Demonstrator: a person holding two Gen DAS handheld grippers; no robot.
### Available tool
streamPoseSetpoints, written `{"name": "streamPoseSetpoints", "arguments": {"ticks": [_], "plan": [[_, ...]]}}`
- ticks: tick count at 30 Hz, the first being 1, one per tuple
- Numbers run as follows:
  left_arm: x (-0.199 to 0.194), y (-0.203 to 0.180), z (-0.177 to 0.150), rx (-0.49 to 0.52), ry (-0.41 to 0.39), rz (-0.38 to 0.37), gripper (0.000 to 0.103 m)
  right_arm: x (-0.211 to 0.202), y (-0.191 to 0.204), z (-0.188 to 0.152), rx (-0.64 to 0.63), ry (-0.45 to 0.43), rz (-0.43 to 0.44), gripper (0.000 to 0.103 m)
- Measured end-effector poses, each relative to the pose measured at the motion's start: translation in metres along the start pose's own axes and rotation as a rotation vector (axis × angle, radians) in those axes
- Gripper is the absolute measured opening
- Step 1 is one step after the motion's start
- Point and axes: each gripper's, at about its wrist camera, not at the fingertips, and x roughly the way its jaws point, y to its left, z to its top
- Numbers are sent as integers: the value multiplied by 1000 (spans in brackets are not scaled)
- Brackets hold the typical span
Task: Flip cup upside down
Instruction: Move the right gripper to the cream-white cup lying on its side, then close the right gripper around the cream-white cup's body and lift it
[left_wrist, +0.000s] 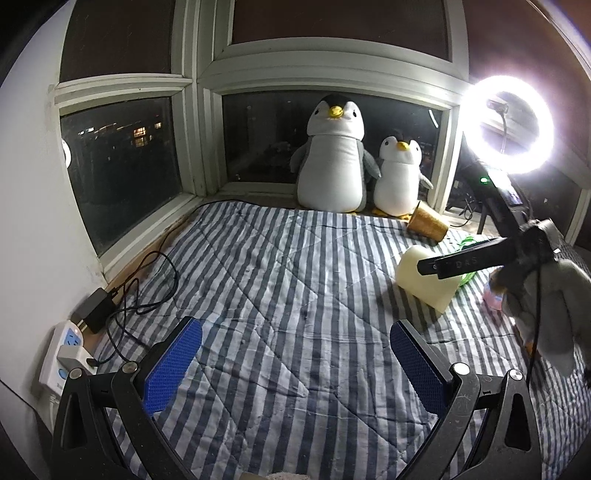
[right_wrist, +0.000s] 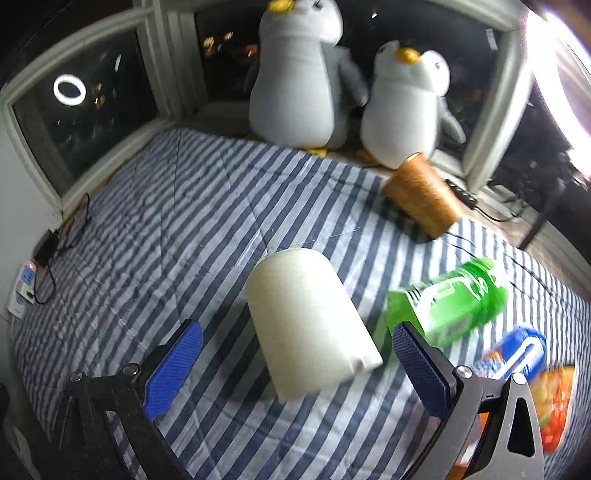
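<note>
A cream-white cup (right_wrist: 310, 321) stands on the striped blanket, base up and tilted, mouth end toward my right gripper. My right gripper (right_wrist: 295, 365) is open, its blue pads on either side of the cup's near end, not touching it. In the left wrist view the cup (left_wrist: 424, 280) is at the right, with the right gripper's black finger (left_wrist: 465, 260) across it. My left gripper (left_wrist: 295, 362) is open and empty over the blanket, well left of the cup.
A brown-gold cup (right_wrist: 421, 195) lies tipped near two plush penguins (right_wrist: 299, 74) by the window. A green bottle (right_wrist: 454, 299), a blue bottle (right_wrist: 517, 354) and an orange packet (right_wrist: 554, 402) lie right of the cup. A power strip (left_wrist: 62, 354) with cables is at left. A ring light (left_wrist: 509, 125) glares at right.
</note>
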Motion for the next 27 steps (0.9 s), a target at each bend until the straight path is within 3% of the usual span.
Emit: {"name": "streamPoseSetpoints", "arguments": {"ticks": [9,13,20,27], "plan": [[17,4,0,-1,43,-21,103,39,1,8,-94,142,-22,98],[20,2,-1,2,54,-35,103,52,1,6,-102,189,-25,78],[24,-3,-2,10,86,-88,103,44,2,2,-40,190,-2,77],[21,-1,-6,-12,100,-115,103,13,15,-28,25,137,15,74]]}}
